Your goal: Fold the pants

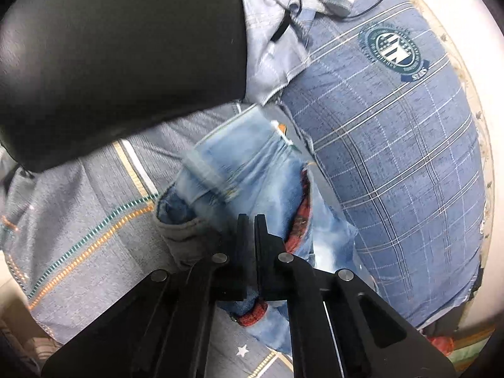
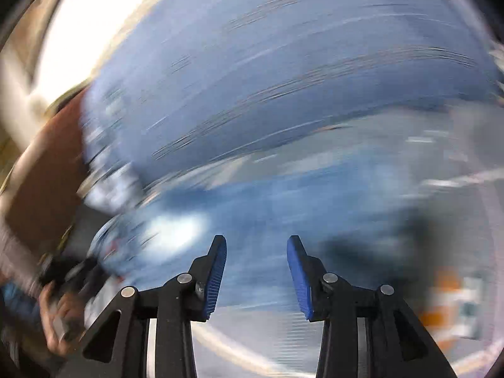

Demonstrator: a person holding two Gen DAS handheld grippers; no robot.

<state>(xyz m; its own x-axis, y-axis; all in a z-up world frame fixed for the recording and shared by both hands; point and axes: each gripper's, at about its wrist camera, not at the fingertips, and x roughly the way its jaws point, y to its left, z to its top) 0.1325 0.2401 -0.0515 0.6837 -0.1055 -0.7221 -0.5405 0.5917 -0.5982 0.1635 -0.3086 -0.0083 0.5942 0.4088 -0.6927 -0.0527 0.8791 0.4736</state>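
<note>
Light blue jeans (image 1: 252, 170) with a red lining lie crumpled on the bed beside a pillow. My left gripper (image 1: 251, 217) is shut, its black fingers pinched together on a fold of the denim, with more cloth bunched under them. The right wrist view is smeared by motion blur. There my right gripper (image 2: 256, 242) stands open with its blue pads (image 2: 217, 271) apart and nothing between them, above a blurred blue patch that looks like the jeans (image 2: 252, 214). At the lower left of that view a hand (image 2: 60, 308) holds the other gripper.
A blue checked pillow (image 1: 393, 141) with a round crest lies right of the jeans and fills the top of the right wrist view (image 2: 252, 78). A black padded object (image 1: 126, 47) looms at the upper left. A grey striped bedsheet (image 1: 78, 214) covers the bed.
</note>
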